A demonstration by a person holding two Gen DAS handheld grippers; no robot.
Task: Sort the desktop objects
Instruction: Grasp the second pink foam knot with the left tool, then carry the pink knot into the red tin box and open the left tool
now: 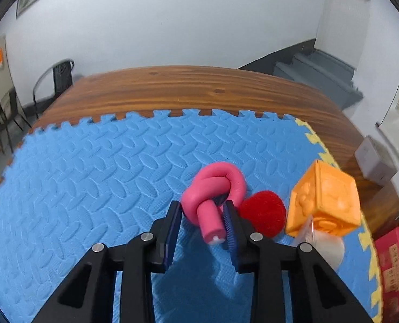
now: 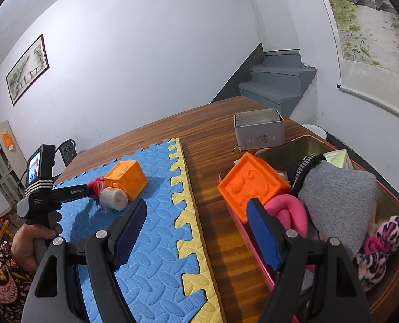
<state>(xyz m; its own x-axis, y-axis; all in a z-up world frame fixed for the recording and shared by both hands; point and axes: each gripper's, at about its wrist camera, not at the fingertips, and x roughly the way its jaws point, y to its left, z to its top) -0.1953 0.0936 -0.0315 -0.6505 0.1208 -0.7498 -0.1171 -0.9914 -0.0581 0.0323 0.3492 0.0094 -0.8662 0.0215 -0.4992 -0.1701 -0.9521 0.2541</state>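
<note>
A pink knotted foam tube (image 1: 212, 191) lies on the blue foam mat (image 1: 91, 175). My left gripper (image 1: 202, 210) is open, its fingers on either side of the tube's lower end. A red pompom (image 1: 264, 212), an orange cube (image 1: 325, 199) and a white tape roll (image 1: 325, 247) lie just right of it. In the right wrist view my right gripper (image 2: 196, 215) is open and empty above the mat's yellow edge. The left gripper (image 2: 91, 188), cube (image 2: 126, 179) and tape roll (image 2: 114, 198) show there too. A red-rimmed tray (image 2: 395, 290) on the right holds an orange cube (image 2: 250, 185), a pink tube (image 2: 288, 212), a grey cloth (image 2: 339, 202) and patterned scrunchies (image 2: 374, 255).
A grey tin box (image 2: 258, 132) stands on the wooden table (image 2: 207, 134) behind the tray. A black chair (image 1: 56, 80) stands past the table's far left corner. Stairs (image 2: 277, 86) rise behind the table.
</note>
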